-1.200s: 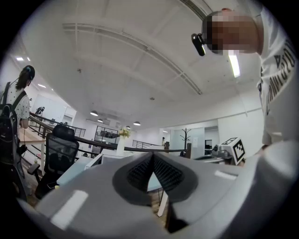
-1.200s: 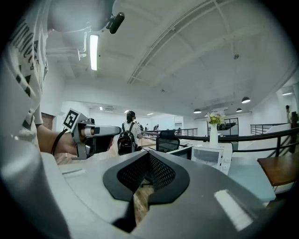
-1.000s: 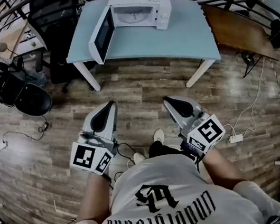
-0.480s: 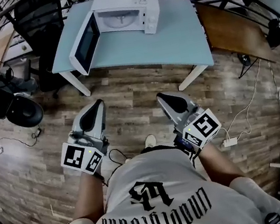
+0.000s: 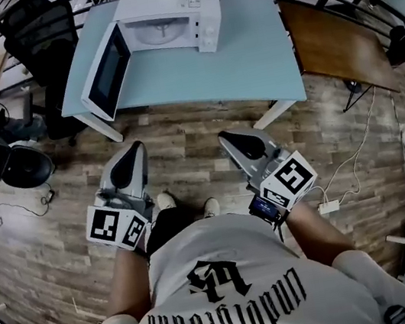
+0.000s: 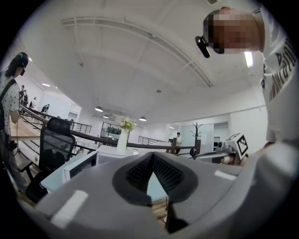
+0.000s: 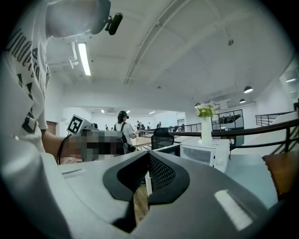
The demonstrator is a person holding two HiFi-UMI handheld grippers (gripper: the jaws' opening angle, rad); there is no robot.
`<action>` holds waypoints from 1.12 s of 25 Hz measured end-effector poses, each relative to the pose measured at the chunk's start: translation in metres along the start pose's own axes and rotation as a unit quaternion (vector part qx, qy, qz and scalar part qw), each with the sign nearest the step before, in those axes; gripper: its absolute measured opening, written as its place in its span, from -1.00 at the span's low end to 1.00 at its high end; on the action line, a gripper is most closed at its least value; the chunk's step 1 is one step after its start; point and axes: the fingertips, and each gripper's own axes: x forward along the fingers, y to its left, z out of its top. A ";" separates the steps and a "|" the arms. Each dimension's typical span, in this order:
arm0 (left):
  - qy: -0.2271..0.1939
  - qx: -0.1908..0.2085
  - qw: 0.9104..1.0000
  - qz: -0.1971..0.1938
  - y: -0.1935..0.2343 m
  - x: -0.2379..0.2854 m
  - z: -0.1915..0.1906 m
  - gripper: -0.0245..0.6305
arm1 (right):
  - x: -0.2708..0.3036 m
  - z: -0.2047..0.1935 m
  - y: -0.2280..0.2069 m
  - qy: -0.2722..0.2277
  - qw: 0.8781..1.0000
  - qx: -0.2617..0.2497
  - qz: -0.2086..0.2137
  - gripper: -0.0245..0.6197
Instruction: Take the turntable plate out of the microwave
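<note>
The grey left gripper (image 5: 133,149), jaws together and empty, pointed at the white microwave (image 5: 195,7), whose door (image 5: 104,72) stood open to its left. Inside the microwave the round, pale glass turntable plate (image 5: 159,31) lay flat, with no long axis. The grey right gripper (image 5: 227,140) was likewise closed and empty. Black gothic lettering on the white shirt (image 5: 237,268) was unreadable.
</note>
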 end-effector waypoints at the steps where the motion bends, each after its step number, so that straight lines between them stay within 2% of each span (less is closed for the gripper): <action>1: 0.001 -0.001 1.000 0.000 0.005 0.005 -0.001 -0.78 | 0.004 -0.001 -0.004 0.001 1.000 0.002 -0.001 -0.91; 8: 0.002 -0.007 1.000 -0.019 0.036 0.034 -0.001 -0.78 | 0.038 0.003 -0.023 0.005 1.000 0.005 -0.009 -0.91; 14: 0.002 -0.007 0.999 -0.038 0.082 0.057 0.006 -0.78 | 0.087 0.005 -0.038 0.013 1.000 0.001 -0.023 -0.91; 21: -0.010 -0.003 0.996 -0.091 0.139 0.073 0.024 -0.78 | 0.155 0.018 -0.037 0.011 0.999 -0.001 -0.046 -0.91; 28: -0.007 -0.006 0.990 -0.141 0.177 0.082 0.029 -0.78 | 0.204 0.023 -0.030 0.008 0.997 0.003 -0.078 -0.91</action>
